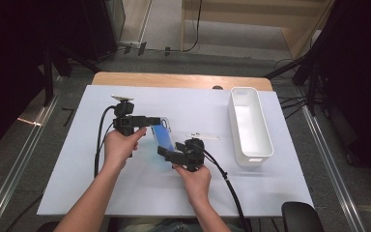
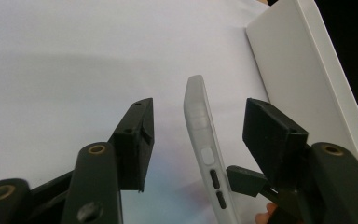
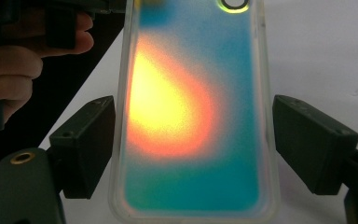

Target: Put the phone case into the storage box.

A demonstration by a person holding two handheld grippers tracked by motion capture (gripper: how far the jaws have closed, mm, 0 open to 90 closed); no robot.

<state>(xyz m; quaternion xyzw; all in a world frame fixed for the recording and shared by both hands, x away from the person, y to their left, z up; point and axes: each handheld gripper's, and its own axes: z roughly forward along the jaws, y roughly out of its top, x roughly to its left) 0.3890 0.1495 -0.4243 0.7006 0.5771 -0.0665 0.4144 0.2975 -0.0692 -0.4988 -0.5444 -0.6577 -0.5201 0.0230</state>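
The phone case [image 1: 163, 136] is held up over the middle of the table [image 1: 77, 159]. The right gripper [image 1: 166, 153] pinches its near end. The left gripper [image 2: 196, 135] is open around its thin edge. It looks light, bendy and slippery, so grab the stiff sides.

Phone case [image 3: 193, 116] top, bottom cut off by right gripper view edges.

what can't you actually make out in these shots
- Pale strip on the table, high view: too small to identify.
- Dark spot at the table's far edge, high view: too small to identify.
- Phone case, right gripper view: its far end is cut off by the top edge.
- Phone case, left gripper view: its lower end is cut off by the bottom edge, between the left gripper jaws.
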